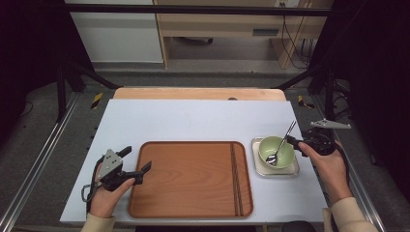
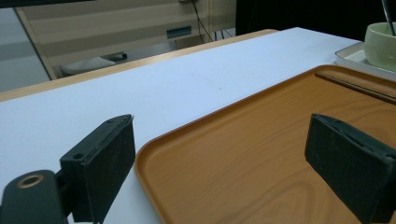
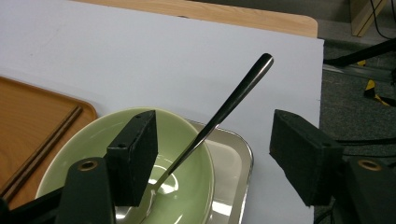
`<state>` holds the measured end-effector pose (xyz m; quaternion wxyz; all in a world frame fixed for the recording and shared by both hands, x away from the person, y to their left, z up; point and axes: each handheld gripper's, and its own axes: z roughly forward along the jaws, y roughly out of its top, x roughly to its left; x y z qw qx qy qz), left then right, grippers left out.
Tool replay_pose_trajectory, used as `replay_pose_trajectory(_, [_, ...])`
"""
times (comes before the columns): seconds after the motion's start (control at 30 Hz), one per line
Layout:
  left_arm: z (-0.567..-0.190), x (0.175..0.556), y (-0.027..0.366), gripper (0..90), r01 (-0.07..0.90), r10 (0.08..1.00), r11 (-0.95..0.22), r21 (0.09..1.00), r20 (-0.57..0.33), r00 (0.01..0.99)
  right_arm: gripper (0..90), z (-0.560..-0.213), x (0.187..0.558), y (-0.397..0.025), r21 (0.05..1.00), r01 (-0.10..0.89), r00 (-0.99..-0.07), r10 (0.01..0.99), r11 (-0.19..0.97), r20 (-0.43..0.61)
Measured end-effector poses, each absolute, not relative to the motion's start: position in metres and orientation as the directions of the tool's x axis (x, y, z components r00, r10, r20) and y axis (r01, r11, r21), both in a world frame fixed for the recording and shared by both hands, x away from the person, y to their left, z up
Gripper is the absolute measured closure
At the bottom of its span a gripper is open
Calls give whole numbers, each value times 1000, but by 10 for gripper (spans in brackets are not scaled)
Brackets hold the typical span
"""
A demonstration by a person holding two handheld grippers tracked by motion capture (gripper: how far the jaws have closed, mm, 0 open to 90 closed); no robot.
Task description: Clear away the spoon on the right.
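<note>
Right tongs [image 3: 212, 158] gape wide around the spoon [image 3: 224, 109] leaning in the green bowl [image 3: 187, 182], gripping nothing; left tongs [image 2: 219, 172] hang open and empty over the wooden tray [image 2: 261, 154].

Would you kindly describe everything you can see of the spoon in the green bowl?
The spoon looks like polished metal, slim and one-piece. Its head rests on the bottom of the pale green bowl, and its handle leans on the bowl's rim, pointing up and away toward the table's far right side. The handle passes between the open jaws of the right gripper, which do not touch it.
</note>
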<state>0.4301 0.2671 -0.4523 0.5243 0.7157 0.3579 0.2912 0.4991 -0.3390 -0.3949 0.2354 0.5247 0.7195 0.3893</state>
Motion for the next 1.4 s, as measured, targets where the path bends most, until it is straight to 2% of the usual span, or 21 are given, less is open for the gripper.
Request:
replay_pose_trajectory(0.37, [-456,426,272,84,190,827,-177,966,42,561,360,-404,510,-343,784,610,-338,933,114,127])
replay_pose_trajectory(0.7, [-458,426,274,91,187,827,-180,966,46,560,431,-411,525,-347,774,627,-340,926,94,163])
replay_pose_trajectory(1.0, [-459,425,275,93,183,827,-177,967,46,560,562,-421,540,-348,767,638,-349,912,62,216])
replay_pose_trajectory(1.13, [-460,426,275,96,187,824,-181,965,45,564,647,-422,544,-348,772,633,-366,901,60,231])
replay_pose_trajectory(1.4, [-460,426,275,98,186,825,-181,966,46,563,741,-419,544,-347,777,626,-378,895,59,237])
